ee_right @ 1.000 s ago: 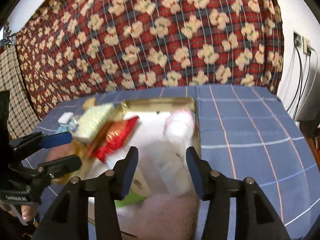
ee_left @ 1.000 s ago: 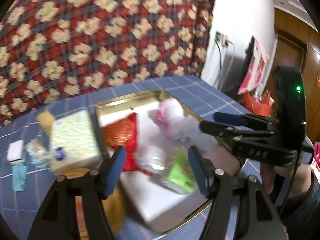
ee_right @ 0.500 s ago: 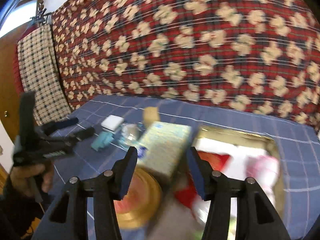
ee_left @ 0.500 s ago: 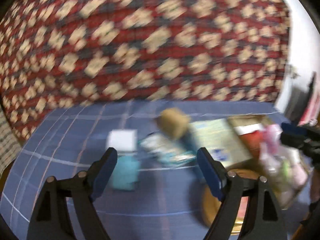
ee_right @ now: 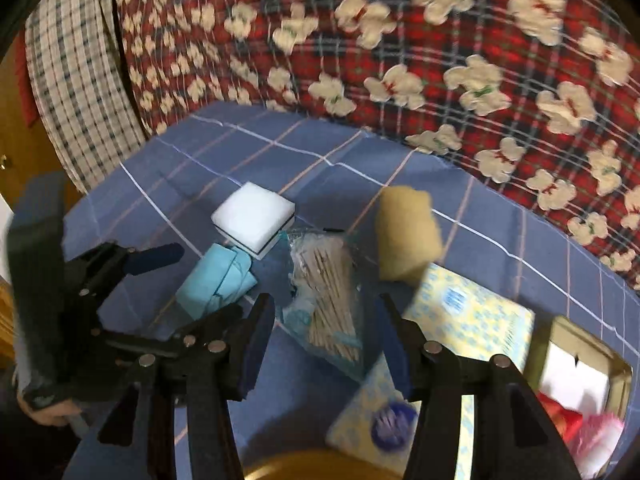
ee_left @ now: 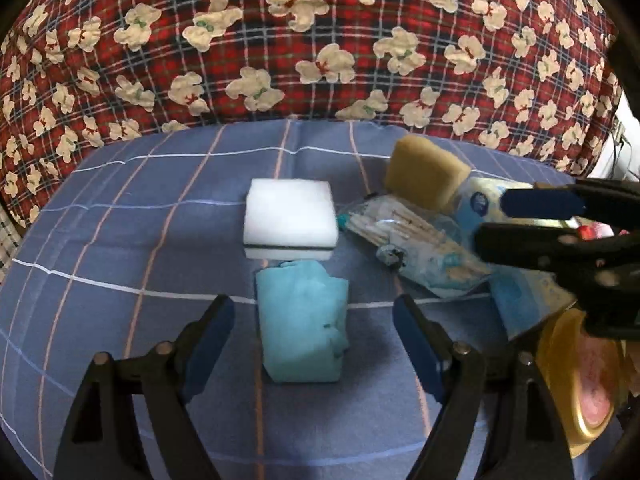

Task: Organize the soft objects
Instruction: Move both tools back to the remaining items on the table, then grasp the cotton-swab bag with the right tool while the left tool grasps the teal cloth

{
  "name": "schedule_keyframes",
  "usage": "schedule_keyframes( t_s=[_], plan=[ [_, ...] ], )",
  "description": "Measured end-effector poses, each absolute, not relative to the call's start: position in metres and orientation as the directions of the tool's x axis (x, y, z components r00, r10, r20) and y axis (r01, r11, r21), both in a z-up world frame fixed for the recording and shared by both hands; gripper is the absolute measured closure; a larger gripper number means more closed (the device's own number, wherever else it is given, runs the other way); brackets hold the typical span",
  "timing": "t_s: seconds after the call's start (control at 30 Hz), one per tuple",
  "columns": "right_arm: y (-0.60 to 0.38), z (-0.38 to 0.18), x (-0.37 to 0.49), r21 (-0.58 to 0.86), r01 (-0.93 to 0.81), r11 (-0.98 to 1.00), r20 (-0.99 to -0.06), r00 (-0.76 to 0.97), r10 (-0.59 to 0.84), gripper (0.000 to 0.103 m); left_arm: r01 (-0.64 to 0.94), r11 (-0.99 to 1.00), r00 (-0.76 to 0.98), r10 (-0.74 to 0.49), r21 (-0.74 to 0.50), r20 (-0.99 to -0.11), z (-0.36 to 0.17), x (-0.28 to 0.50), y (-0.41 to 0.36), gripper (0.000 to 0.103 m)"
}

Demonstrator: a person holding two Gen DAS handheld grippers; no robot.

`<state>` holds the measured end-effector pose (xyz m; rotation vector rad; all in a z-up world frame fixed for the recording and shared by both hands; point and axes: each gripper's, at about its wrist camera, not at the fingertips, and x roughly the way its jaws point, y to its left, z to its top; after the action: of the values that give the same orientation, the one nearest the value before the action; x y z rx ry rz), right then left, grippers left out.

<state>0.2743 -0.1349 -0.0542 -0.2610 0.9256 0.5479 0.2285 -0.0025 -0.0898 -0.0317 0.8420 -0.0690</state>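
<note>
A folded teal cloth [ee_left: 300,340] lies on the blue checked cover, between the wide-apart fingers of my left gripper [ee_left: 311,314], which is open and not touching it. Just beyond the cloth sits a white sponge [ee_left: 290,218]. A yellow sponge [ee_left: 424,178] leans on a yellow tissue pack [ee_right: 460,320]. My right gripper [ee_right: 326,312] hovers open over a clear bag of thin wooden sticks [ee_right: 328,300], holding nothing. In the left wrist view it reaches in from the right.
A gold-edged tray [ee_right: 568,332] with red and pink soft things stands at the right. A round gold tin [ee_left: 580,380] lies near the front, below the tissue pack. A red bear-print blanket [ee_left: 320,40] rises behind the cover.
Both grippers have swung left, away from the tray, to the loose things on the cover. The left jaws stand wider than a second ago. The right jaws look unchanged.
</note>
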Motion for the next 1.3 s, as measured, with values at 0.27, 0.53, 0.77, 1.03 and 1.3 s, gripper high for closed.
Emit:
schedule_keyframes(
  t_s=[0.27, 0.53, 0.77, 1.03, 1.3],
  plan=[
    [-0.115, -0.082, 0.297, 0.003, -0.544, 0.839, -0.87, 0.412, 0.27, 0.049, 0.031, 0.986, 0.619, -0.147, -0.163, -0.771, -0.103, 0.238, 0.014, 0.022],
    [-0.109, -0.092, 0.306, 0.014, -0.548, 0.836, -0.897, 0.363, 0.253, 0.049, 0.009, 0.99, 0.623, -0.116, -0.141, -0.774, -0.104, 0.237, 0.014, 0.042],
    [-0.102, -0.097, 0.307, -0.018, -0.56, 0.828, -0.907, 0.359, 0.223, 0.052, 0.011, 0.992, 0.621, -0.107, -0.128, -0.776, -0.105, 0.237, 0.012, 0.047],
    [-0.105, -0.094, 0.306, 0.021, -0.568, 0.823, -0.896, 0.354, 0.267, 0.065, 0.011, 0.987, 0.625, -0.131, -0.159, -0.769, -0.105, 0.236, 0.016, 0.091],
    [-0.111, -0.089, 0.306, 0.09, -0.564, 0.821, -0.876, 0.348, 0.335, 0.068, 0.046, 0.986, 0.645, -0.151, -0.159, -0.749, -0.101, 0.231, 0.011, 0.096]
  ],
)
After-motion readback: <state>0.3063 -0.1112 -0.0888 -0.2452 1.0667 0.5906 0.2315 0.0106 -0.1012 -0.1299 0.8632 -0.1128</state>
